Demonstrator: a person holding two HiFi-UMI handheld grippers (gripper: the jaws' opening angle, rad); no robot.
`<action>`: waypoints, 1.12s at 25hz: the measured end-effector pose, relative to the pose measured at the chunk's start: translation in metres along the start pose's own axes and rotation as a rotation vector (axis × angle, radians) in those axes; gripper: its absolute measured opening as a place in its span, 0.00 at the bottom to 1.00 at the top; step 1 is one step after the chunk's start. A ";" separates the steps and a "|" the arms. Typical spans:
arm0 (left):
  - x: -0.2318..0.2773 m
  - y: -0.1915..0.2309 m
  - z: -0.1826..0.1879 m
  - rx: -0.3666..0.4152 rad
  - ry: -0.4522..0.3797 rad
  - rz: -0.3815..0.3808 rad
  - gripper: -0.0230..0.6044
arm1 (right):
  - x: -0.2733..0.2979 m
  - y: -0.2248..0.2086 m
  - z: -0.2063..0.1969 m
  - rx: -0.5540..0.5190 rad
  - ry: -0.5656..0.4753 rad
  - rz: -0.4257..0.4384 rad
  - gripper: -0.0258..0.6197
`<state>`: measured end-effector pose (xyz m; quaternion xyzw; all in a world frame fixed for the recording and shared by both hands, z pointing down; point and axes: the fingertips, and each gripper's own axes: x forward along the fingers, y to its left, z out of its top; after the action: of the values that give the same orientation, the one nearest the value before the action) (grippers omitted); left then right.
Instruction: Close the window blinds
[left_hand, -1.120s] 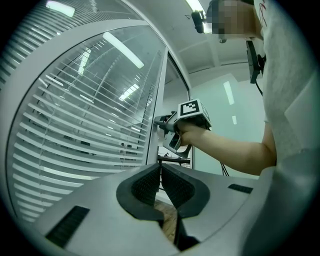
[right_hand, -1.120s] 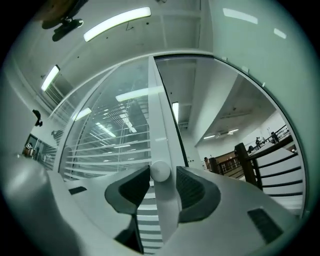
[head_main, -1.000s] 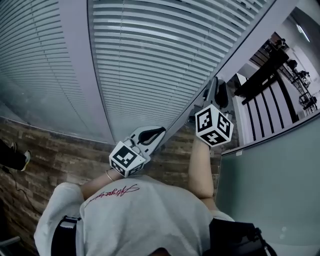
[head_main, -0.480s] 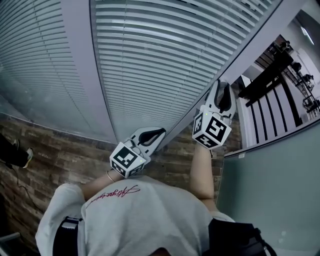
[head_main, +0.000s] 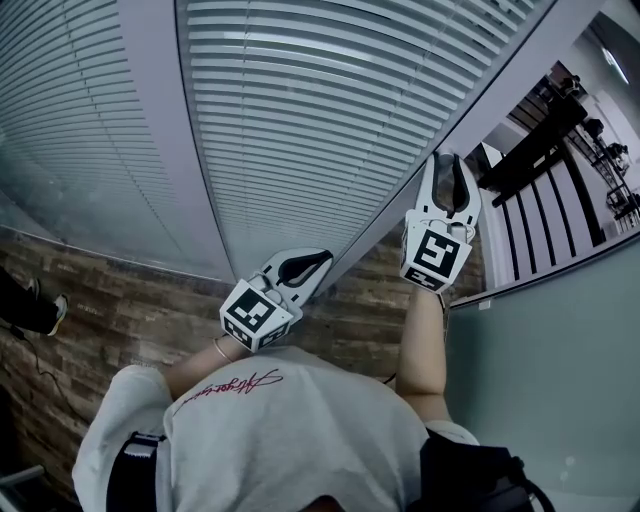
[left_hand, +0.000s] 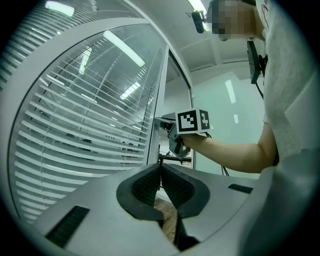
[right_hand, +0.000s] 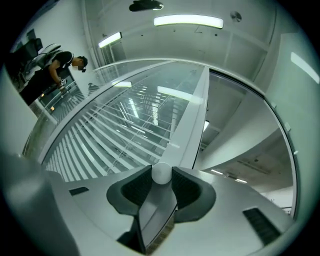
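White slatted blinds (head_main: 300, 120) hang behind glass, their slats tilted partly open; they also show in the left gripper view as blinds (left_hand: 90, 125) and in the right gripper view as blinds (right_hand: 115, 135). My right gripper (head_main: 447, 162) is raised against the slanting grey window frame (head_main: 490, 85). In its own view the right gripper (right_hand: 161, 176) has a small round white knob (right_hand: 161, 172) pinched between both pads. My left gripper (head_main: 322, 262) rests lower by the same frame. The left gripper (left_hand: 161, 175) has its pads together with nothing seen between them.
A wide grey mullion (head_main: 160, 130) divides the two blind panels. Brown wood-look floor (head_main: 110, 320) runs below the window. A frosted glass panel (head_main: 540, 370) stands at the right, dark railings (head_main: 540, 210) beyond it. A person (right_hand: 62, 65) stands far off behind the glass.
My right gripper has moved up and to the right along the slanting frame and turned its marker cube more upright. The left gripper has stayed where it was.
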<state>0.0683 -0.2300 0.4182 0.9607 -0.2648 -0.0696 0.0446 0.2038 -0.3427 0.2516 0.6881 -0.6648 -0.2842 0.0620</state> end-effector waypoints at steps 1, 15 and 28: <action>0.000 0.000 0.000 0.000 -0.001 -0.001 0.07 | 0.000 0.001 0.001 -0.025 0.001 0.016 0.24; 0.006 -0.011 0.002 0.000 0.004 -0.025 0.07 | -0.001 0.005 0.001 -0.527 0.020 0.184 0.24; 0.005 -0.015 0.004 -0.002 0.003 -0.027 0.07 | -0.002 0.009 -0.003 -0.942 0.037 0.287 0.24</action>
<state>0.0799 -0.2197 0.4121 0.9643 -0.2515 -0.0691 0.0452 0.1971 -0.3433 0.2591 0.4917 -0.5507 -0.5302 0.4169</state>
